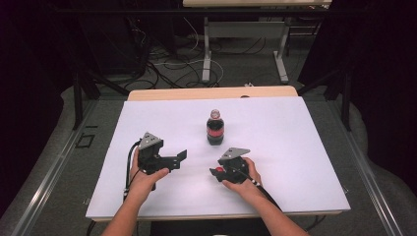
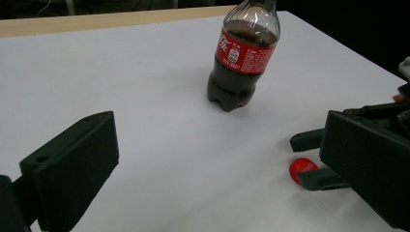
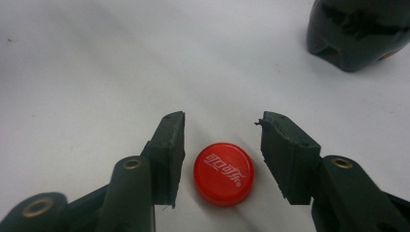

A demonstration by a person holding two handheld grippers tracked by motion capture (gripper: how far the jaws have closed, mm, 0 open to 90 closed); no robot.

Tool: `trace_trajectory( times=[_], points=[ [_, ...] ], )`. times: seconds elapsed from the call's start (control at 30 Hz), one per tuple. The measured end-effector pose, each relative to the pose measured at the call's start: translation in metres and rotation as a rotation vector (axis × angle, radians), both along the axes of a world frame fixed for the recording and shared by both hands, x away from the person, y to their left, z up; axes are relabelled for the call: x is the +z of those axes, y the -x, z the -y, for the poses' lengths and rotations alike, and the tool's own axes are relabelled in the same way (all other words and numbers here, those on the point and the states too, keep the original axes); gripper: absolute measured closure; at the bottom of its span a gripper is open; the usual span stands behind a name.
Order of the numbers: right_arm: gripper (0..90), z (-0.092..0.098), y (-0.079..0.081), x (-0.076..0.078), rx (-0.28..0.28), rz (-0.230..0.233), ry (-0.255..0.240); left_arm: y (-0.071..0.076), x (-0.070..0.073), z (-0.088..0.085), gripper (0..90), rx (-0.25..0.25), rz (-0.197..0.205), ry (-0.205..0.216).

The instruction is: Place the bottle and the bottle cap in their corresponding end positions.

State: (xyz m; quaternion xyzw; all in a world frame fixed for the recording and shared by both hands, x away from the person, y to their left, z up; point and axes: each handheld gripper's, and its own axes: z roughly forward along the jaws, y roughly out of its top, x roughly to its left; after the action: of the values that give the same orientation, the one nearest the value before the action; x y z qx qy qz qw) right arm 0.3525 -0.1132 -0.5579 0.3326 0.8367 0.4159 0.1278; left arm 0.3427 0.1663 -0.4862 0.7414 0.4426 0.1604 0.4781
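Note:
An uncapped cola bottle [image 1: 215, 128] with a red label stands upright on the middle of the white table top [image 1: 295, 147]. It also shows in the left gripper view as the bottle [image 2: 241, 53]. Its red cap [image 3: 224, 173] lies flat on the white surface, top side up. My right gripper [image 3: 222, 118] is open; the cap lies between its jaws with a gap on each side. From above, the right gripper [image 1: 217, 172] sits just in front of the bottle, jaws pointing left. My left gripper [image 1: 178, 160] is open wide and holds nothing, left of the bottle.
The table's wooden far edge [image 1: 211, 92] shows behind the white sheet. Beyond it stand the white legs of another table [image 1: 206, 54] among cables on the floor. Dark frame bars [image 1: 77, 93] flank the table on both sides.

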Motion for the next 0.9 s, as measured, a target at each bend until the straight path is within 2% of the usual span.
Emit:
trace_trajectory(
  times=[0.13, 0.23, 0.27, 0.37, 0.5, 0.57, 0.7, 0.8, 0.9],
  points=[
    [41.3, 0.003, -0.001, 0.012, -0.012, 0.028, -0.025, -0.001, -0.001, -0.001, 0.7, 0.006, -0.007, -0.006],
    [35.8, 0.008, -0.002, 0.025, -0.015, 0.034, -0.017, -0.002, -0.003, -0.002, 0.7, 0.018, -0.009, -0.002],
    [34.9, 0.009, -0.003, 0.029, -0.021, 0.047, -0.035, -0.002, -0.004, -0.003, 0.7, 0.017, -0.01, -0.009],
    [33.9, 0.018, -0.003, 0.041, -0.045, 0.057, -0.044, -0.003, -0.005, -0.004, 0.6, 0.027, -0.013, -0.006],
    [31.4, 0.031, -0.006, 0.052, -0.104, 0.052, -0.064, -0.005, -0.006, -0.008, 0.6, 0.027, -0.029, -0.014],
    [30.8, 0.04, -0.009, 0.056, -0.126, 0.046, -0.063, -0.005, -0.007, -0.009, 0.6, 0.04, -0.031, -0.006],
    [22.4, 0.059, -0.013, 0.061, -0.182, 0.015, -0.056, -0.007, -0.008, -0.013, 0.6, 0.056, -0.036, -0.007],
    [14.8, 0.074, -0.016, 0.062, -0.225, 0.013, -0.063, -0.008, -0.009, -0.016, 0.6, 0.068, -0.04, -0.004],
    [13.0, 0.091, -0.019, 0.061, -0.263, 0.023, -0.052, -0.009, -0.01, -0.019, 0.7, 0.081, -0.04, -0.002]
  ],
)
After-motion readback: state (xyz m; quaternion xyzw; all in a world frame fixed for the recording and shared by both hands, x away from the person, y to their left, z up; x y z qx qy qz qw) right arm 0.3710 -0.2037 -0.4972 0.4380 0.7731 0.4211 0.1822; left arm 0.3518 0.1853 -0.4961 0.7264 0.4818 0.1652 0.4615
